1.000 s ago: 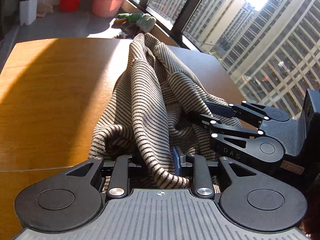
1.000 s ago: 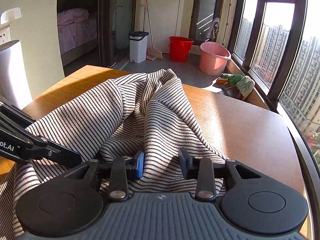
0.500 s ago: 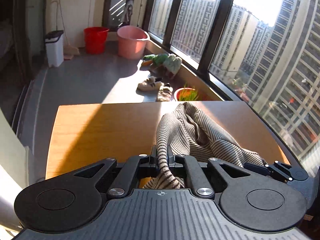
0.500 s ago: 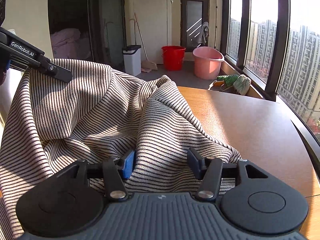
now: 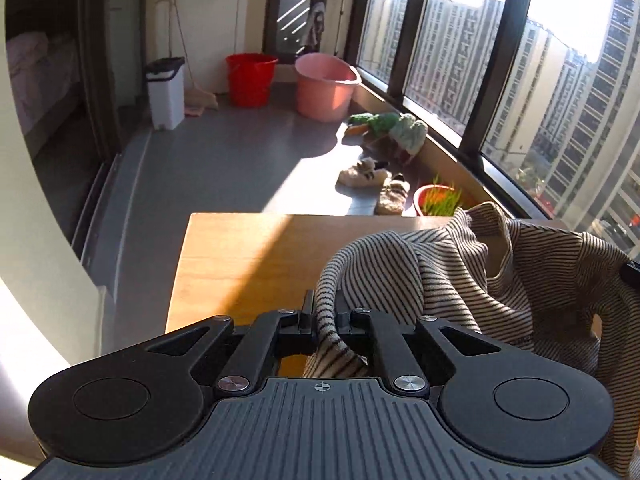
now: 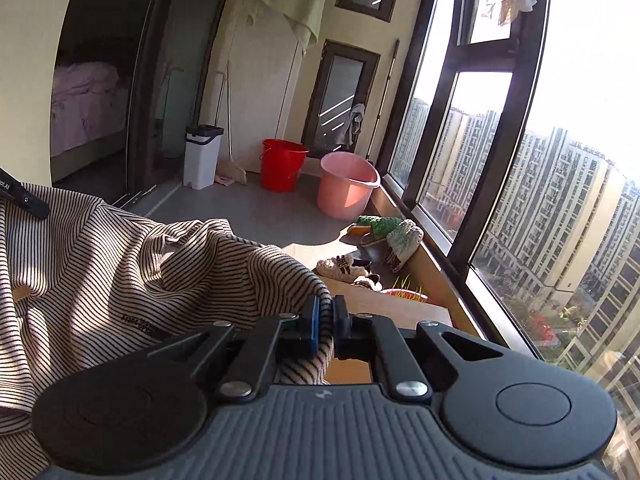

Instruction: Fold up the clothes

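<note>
A beige shirt with thin dark stripes [image 5: 500, 280] hangs in the air between both grippers, above the wooden table [image 5: 248, 256]. My left gripper [image 5: 325, 318] is shut on a bunched edge of the striped shirt, which drapes away to the right. My right gripper [image 6: 326, 320] is shut on another edge of the striped shirt [image 6: 120, 280], and the cloth sags to the left with a small printed label showing. A dark finger of the left gripper [image 6: 24, 198] shows at the far left of the right wrist view, pinching the cloth's top edge.
Beyond the table lie a grey floor with a red bucket [image 5: 251, 79], a pink tub [image 5: 326, 86], a white bin [image 5: 166, 92], slippers [image 5: 376, 180] and a potted plant [image 5: 438, 199]. Tall windows [image 6: 520, 160] run along the right side. A doorway to a bedroom opens at left.
Both grippers have risen and lifted the shirt off the table. The right gripper, open half a second ago, has shut on the cloth. The shirt now stretches between the two grippers.
</note>
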Demonstrator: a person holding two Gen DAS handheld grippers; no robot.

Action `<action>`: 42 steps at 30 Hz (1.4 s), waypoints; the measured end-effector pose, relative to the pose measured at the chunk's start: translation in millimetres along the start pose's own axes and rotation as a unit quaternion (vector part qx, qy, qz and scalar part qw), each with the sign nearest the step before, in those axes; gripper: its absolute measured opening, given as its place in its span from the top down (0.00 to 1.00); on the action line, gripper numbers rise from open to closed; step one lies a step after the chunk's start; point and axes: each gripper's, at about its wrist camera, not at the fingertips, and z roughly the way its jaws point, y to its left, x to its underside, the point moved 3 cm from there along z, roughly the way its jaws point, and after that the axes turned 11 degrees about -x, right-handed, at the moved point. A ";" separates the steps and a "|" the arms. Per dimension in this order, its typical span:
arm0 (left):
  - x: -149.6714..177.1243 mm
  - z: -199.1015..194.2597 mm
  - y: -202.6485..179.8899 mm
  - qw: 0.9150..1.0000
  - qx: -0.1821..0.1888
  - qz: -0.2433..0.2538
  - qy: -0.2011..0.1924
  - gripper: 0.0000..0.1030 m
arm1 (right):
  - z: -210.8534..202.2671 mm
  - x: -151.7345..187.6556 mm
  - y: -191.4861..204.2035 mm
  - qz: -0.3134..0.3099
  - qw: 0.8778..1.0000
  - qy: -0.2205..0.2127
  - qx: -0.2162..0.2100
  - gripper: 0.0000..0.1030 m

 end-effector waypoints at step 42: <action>17.3 -7.5 18.4 1.000 0.015 -0.024 0.005 0.35 | -12.1 25.3 -30.1 0.025 0.998 0.058 -0.013 0.66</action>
